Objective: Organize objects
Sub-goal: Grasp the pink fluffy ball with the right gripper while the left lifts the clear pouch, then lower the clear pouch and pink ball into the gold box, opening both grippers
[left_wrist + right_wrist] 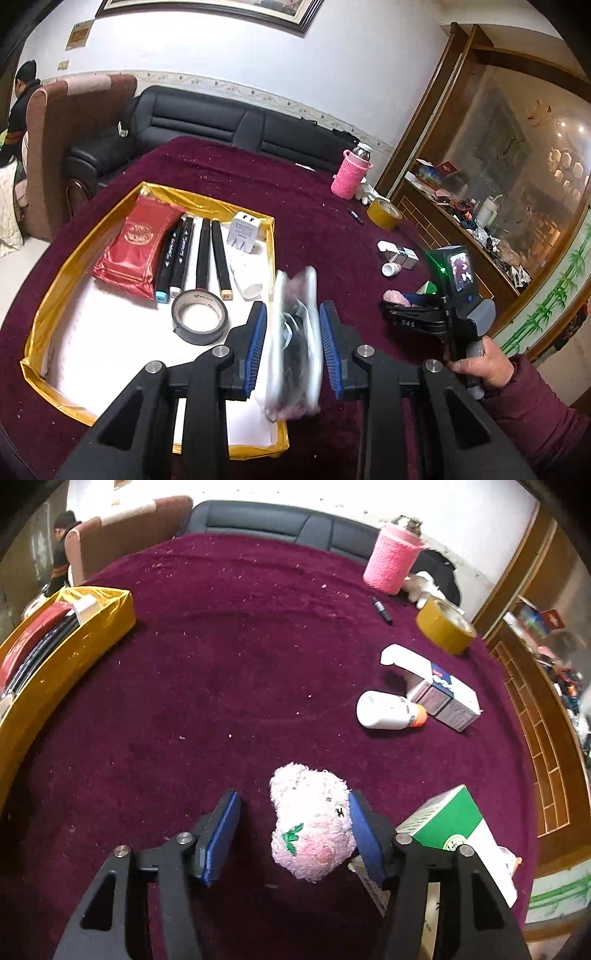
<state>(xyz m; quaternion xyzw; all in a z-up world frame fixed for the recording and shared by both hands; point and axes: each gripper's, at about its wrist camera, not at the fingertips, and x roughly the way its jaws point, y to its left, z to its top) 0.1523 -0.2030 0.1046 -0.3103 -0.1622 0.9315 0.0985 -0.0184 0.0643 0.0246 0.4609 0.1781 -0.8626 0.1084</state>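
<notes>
Right up close in the left wrist view, the left gripper (293,347) has its blue pads clamped on a clear plastic bag (295,343) with something dark inside, blurry so can't tell what. It hangs over the near right corner of the gold tray (40,321).

Inside the tray: a red packet (135,245) far left, four black markers (194,254) lined up beside it, a white charger plug (244,229) at the far right, and a roll of black tape (199,316) nearer, just in front of the markers.

Over on the right, a hand (480,363) in a maroon sleeve holds the right gripper (293,836). Its jaws sit apart with a pink plush toy (312,821) between them on the maroon cloth (221,664); the right pad touches the toy, the left pad is clear of it, so no squeeze.

Just right of the toy is a green and white box (456,825). Farther off lie a white bottle (388,709) touching an open small carton (439,690), then a yellow tape roll (445,629) and a pink-sleeved flask (393,555).
</notes>
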